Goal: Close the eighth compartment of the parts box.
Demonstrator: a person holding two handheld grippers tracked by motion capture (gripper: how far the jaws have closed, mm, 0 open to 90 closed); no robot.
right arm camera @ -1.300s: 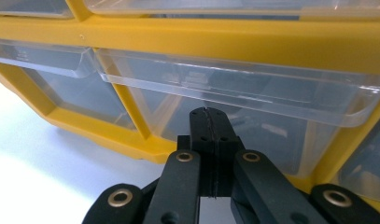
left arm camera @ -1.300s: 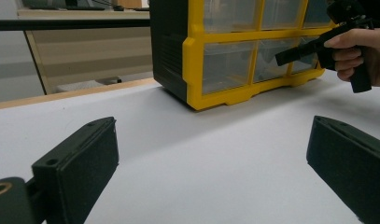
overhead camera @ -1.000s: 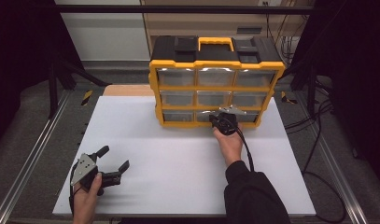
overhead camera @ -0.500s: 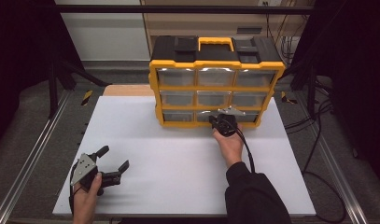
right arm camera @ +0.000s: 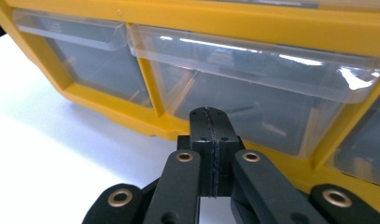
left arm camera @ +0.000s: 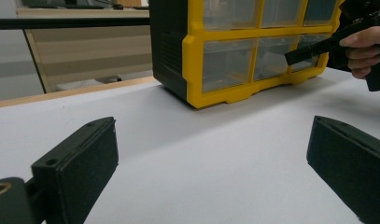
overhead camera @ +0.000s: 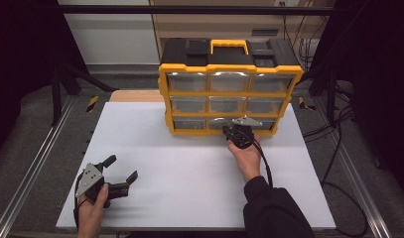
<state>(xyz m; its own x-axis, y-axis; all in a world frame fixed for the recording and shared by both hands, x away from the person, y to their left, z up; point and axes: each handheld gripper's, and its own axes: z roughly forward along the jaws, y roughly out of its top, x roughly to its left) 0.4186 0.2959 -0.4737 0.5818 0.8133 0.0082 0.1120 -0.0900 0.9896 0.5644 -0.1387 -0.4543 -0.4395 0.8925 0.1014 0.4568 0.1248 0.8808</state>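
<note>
the organizer [overhead camera: 229,89] has a yellow and black plastic shell, matt, with clear glossy plastic drawers [right arm camera: 253,88] that catch the light. the table top [overhead camera: 189,173] is smooth matt white (paper-like in look). the right gripper [right arm camera: 210,114] has matt black pads and brass-coloured rivets.

counter [overhead camera: 189,168]: white, flat top, with a light wood board [overhead camera: 135,95] at its far edge
floor [overhead camera: 40,129]: grey, with metal rails [overhead camera: 33,168] on both sides
far wall [overhead camera: 110,32]: pale panel
cables [overhead camera: 338,124]: black, trailing at right
light: dim, dark room edges
</note>
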